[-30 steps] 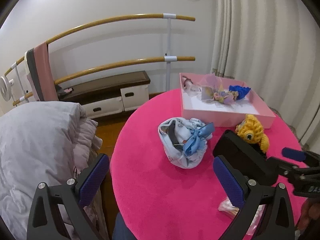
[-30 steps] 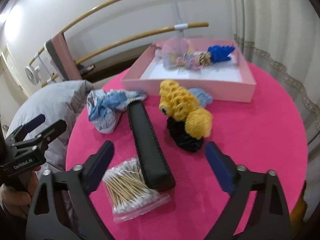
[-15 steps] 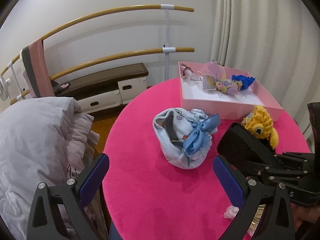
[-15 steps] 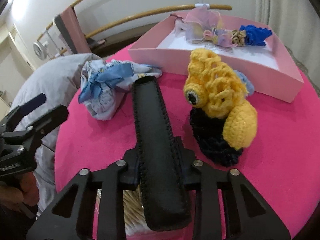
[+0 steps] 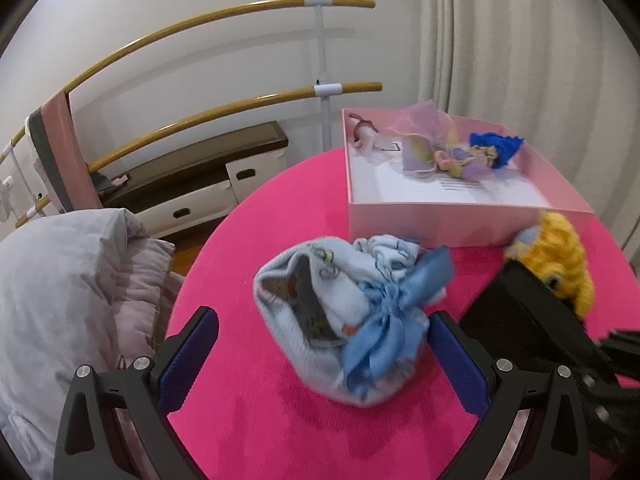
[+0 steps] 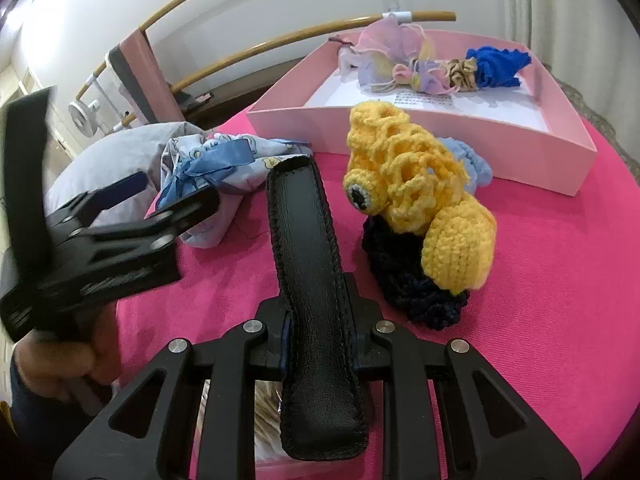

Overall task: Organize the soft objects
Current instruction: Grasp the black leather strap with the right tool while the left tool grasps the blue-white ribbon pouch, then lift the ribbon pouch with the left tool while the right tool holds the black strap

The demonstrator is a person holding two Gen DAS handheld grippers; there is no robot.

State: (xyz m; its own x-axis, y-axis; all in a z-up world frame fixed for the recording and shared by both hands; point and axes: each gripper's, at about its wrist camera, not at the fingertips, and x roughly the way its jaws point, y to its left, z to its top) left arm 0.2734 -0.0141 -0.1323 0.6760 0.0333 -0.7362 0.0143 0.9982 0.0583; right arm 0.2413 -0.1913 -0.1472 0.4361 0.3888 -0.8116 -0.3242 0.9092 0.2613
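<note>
A light blue cloth bundle tied with a blue ribbon [image 5: 344, 320] lies on the pink round table [image 5: 260, 420]. My left gripper [image 5: 320, 352] is open, its fingers on either side of the bundle. My right gripper [image 6: 316, 332] is shut on a black leather case [image 6: 312, 280] and holds it off the table. A yellow crochet toy [image 6: 416, 196] sits on a dark crochet piece [image 6: 404, 284] beside the case. The pink box [image 6: 420, 116] at the back holds a tulle bundle [image 6: 396, 56] and a blue crochet piece [image 6: 496, 66].
A bag of cotton swabs [image 6: 264, 412] lies under my right gripper. A grey duvet [image 5: 60, 300] lies left of the table. Wooden wall rails [image 5: 224, 104] and a low bench [image 5: 192, 164] stand behind. A curtain [image 5: 520, 40] hangs at the right.
My left gripper has moved forward until its fingers flank the blue bundle. My right gripper closed on the black case and has lifted it slightly.
</note>
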